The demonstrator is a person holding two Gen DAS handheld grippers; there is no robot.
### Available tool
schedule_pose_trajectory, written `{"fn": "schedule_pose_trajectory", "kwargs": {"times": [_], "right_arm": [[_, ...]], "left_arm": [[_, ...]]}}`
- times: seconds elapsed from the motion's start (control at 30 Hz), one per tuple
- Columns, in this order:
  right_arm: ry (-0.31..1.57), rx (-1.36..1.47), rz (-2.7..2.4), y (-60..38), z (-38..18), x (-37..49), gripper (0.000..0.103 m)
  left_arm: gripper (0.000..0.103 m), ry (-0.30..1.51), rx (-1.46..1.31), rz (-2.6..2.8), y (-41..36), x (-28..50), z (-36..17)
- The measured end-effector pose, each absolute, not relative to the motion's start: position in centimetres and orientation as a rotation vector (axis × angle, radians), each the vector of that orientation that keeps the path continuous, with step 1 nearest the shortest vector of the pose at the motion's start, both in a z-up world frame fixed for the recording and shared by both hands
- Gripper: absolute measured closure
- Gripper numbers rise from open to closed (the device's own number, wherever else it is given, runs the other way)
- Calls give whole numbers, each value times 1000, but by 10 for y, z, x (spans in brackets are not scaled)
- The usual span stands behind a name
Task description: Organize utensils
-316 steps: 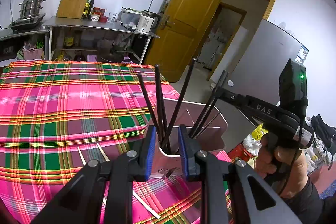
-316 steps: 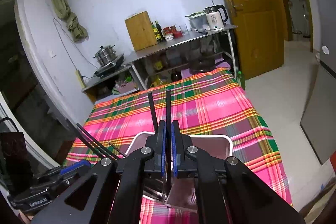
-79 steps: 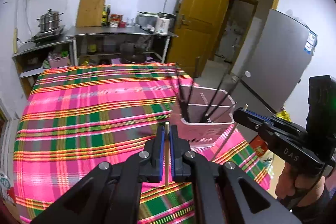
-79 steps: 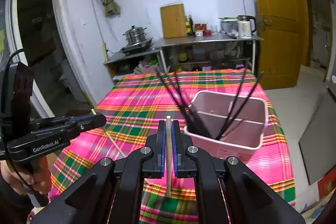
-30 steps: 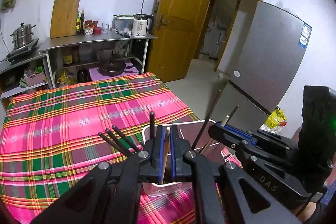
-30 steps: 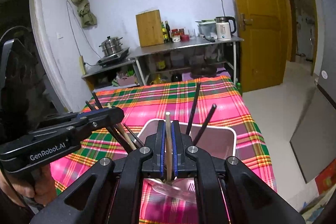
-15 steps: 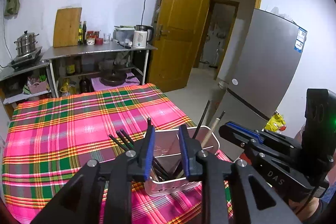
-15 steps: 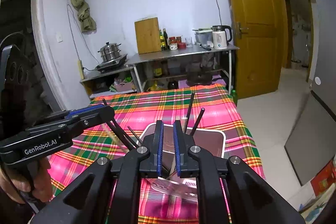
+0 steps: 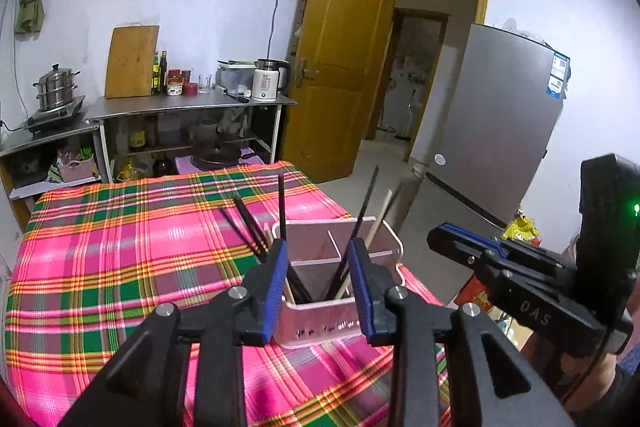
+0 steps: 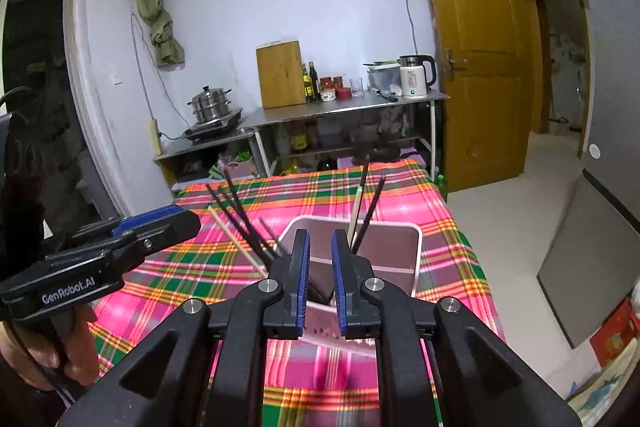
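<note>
With my left gripper (image 9: pixel 319 287) wide open and right gripper (image 10: pixel 320 279) slightly parted, both empty, I'd lift straight clear of the pink utensil caddy (image 9: pixel 384 247) without snagging chopsticks (image 9: pixel 282 207).

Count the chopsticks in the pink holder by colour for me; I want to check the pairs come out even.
black chopsticks: 6 (they overlap, so this is my best reading)
wooden chopsticks: 2
Total: 8, all standing in the pink holder
</note>
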State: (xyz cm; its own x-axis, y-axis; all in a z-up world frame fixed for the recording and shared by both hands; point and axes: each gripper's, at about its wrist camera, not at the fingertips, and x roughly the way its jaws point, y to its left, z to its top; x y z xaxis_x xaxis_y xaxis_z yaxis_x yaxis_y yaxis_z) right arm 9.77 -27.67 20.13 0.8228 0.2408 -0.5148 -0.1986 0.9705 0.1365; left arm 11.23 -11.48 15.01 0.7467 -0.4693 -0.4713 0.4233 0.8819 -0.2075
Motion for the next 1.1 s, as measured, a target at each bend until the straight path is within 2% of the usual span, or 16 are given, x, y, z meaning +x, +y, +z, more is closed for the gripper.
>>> {"fn": "schedule_pose_trajectory", "kwargs": {"times": [0.67, 1.1], "right_arm": [[605, 55, 212, -263, 139, 43, 91], [601, 32, 184, -262, 129, 31, 91]], "left_arm": [[70, 519, -67, -478, -106, 56, 80], [67, 540, -78, -473, -106, 43, 56]]}}
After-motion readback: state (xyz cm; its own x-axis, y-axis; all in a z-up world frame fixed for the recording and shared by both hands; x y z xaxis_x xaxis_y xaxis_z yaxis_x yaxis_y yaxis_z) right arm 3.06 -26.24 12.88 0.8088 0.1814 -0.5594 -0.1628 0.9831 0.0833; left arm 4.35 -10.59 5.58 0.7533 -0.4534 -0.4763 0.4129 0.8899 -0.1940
